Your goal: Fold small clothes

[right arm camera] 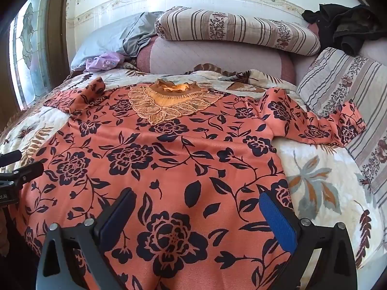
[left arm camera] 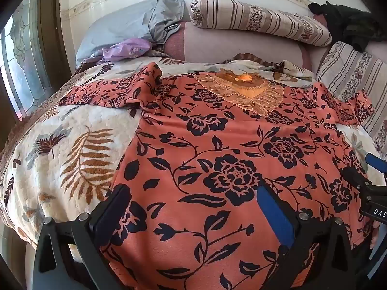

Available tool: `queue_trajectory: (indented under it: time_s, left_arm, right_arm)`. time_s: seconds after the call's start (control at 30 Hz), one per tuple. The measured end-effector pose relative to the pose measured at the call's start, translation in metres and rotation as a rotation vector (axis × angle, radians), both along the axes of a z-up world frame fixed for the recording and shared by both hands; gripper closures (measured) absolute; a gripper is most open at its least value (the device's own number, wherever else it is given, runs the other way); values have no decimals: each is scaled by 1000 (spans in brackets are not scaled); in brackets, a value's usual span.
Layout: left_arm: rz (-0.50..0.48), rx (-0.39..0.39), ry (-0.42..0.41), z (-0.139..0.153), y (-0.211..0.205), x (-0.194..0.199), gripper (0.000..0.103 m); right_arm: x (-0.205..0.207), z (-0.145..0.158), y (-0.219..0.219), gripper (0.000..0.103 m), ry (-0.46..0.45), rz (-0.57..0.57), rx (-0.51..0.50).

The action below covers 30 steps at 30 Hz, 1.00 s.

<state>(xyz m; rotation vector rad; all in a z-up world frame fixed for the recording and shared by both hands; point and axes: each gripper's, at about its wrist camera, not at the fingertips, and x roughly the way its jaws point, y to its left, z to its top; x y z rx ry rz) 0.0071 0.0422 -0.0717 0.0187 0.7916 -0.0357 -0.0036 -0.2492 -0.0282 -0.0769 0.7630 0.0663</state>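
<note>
An orange top with dark flowers (left arm camera: 217, 145) lies spread flat on the bed, lace collar (left arm camera: 244, 91) at the far end, sleeves out to both sides. It also shows in the right wrist view (right arm camera: 169, 149), collar (right arm camera: 169, 101) far from me. My left gripper (left arm camera: 193, 198) is open over the top's near left part, holding nothing. My right gripper (right arm camera: 196, 203) is open over the near right part, holding nothing. The right gripper's body (left arm camera: 370, 188) shows at the right edge of the left wrist view.
A cream leaf-print blanket (left arm camera: 72, 145) covers the bed. Striped pillows (left arm camera: 256, 21) and a grey pillow (left arm camera: 135, 29) lie at the head, with a purple cloth (left arm camera: 125, 50) and dark clothes (left arm camera: 348, 21). A window (left arm camera: 21, 67) is at the left.
</note>
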Motion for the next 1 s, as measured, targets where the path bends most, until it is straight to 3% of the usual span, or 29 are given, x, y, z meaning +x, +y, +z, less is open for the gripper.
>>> queue_trajectory:
  time_s: [1.0]
  left_arm:
    - [5,13,0,-1,1,0,0]
  right_arm:
    - [0,1,-1,0,1,2,0]
